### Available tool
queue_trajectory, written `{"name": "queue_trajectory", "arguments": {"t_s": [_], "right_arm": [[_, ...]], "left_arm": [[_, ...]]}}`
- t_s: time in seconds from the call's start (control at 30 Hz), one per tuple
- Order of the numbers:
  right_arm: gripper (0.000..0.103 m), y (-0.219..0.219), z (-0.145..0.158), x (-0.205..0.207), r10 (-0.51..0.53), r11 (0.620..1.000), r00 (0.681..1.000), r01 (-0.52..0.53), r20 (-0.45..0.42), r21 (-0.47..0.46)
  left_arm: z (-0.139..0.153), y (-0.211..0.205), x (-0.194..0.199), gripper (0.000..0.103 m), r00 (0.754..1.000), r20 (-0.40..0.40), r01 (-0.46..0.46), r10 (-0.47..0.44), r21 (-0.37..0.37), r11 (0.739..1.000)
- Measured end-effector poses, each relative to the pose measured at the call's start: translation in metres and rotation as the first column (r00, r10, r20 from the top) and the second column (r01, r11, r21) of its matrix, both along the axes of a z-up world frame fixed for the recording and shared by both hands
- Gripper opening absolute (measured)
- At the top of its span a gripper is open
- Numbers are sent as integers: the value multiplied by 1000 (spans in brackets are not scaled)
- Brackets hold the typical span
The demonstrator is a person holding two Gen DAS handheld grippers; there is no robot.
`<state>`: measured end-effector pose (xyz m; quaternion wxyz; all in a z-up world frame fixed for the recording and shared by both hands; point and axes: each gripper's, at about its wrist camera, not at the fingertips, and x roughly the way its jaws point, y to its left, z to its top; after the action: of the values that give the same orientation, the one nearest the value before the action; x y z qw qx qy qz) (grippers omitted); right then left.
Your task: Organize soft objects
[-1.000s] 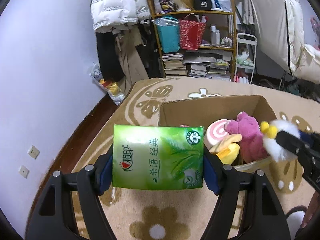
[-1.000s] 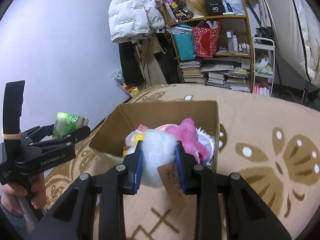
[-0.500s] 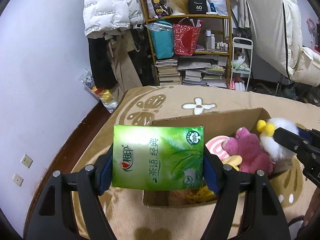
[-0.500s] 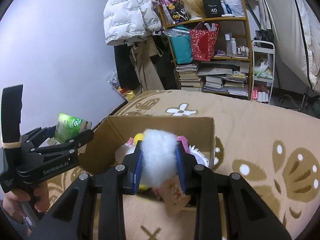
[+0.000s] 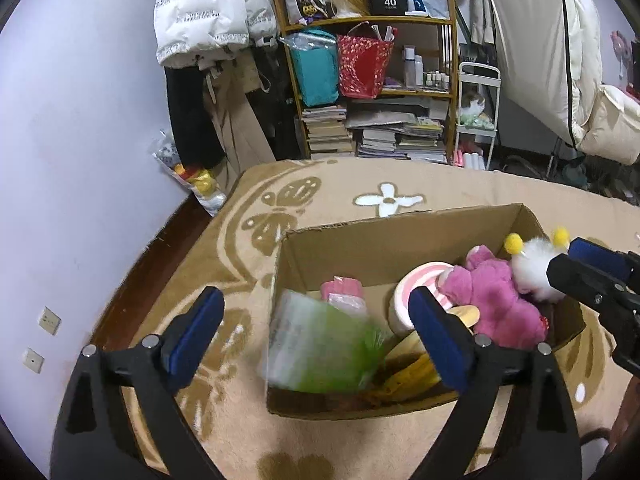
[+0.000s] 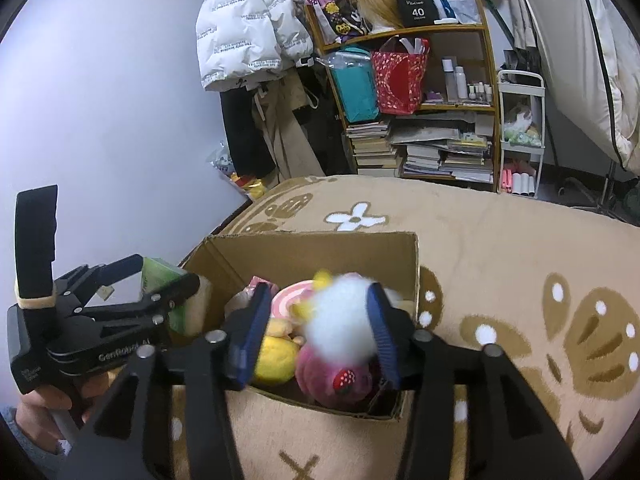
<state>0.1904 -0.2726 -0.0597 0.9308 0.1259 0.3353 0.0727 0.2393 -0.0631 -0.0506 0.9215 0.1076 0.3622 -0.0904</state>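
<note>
An open cardboard box (image 5: 360,240) stands on the rug, holding a pink plush (image 5: 496,300), a pink-and-white round cushion (image 5: 416,280) and yellow toys. My left gripper (image 5: 316,320) hangs over the box's near left corner, jaws opening wide. The green tissue pack (image 5: 320,348) is blurred below them, free of both pads and dropping into the box. My right gripper (image 6: 316,328) is over the box's right side, jaws opening. The white fluffy toy (image 6: 344,324) with yellow pom-poms is blurred between the pads, with the left pad clear of it.
The box (image 6: 312,248) sits on a beige patterned rug (image 6: 500,260). Behind are a crowded wooden shelf (image 5: 376,92), a hanging white jacket (image 5: 200,12), a white cart (image 5: 478,120) and the lilac wall on the left. A person's hand (image 6: 44,404) grips the left tool.
Both grippers moved forward over the box and opened. The left let go of the green tissue pack, now falling. The right loosened from the white fluffy toy.
</note>
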Motion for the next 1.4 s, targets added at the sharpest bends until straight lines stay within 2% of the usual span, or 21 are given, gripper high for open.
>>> {"name": "queue_trajectory", "arguments": {"t_s": [0.1, 0.2, 0.47, 0.57, 0.87, 1.07, 1.4], "right_arm": [[65, 0, 1, -2, -7, 1000, 1000, 7, -13, -6], [76, -2, 4, -8, -17, 1000, 1000, 17, -12, -10], [103, -3, 20, -33, -36, 999, 999, 36, -6, -17], [103, -3, 31, -43, -47, 999, 999, 47, -3, -22], [103, -1, 76, -83, -54, 997, 996, 57, 65, -49], [103, 4, 105, -113, -48, 997, 992, 55, 118, -56], [103, 13, 131, -163, -42, 997, 979, 55, 197, -59]], "left_arm": [[2, -1, -5, 101, 1000, 25, -10, 9, 35, 999], [6, 3, -11, 102, 999, 36, -33, 31, 54, 998], [19, 32, -28, 102, 993, -8, -121, 121, -22, 992], [33, 43, -40, 102, 991, 6, -136, 137, -57, 989], [83, 71, -88, 103, 982, 111, -148, 154, -61, 987], [116, 89, -136, 103, 963, 206, -152, 172, -109, 982], [134, 110, -207, 103, 926, 315, -145, 205, -206, 968]]}}
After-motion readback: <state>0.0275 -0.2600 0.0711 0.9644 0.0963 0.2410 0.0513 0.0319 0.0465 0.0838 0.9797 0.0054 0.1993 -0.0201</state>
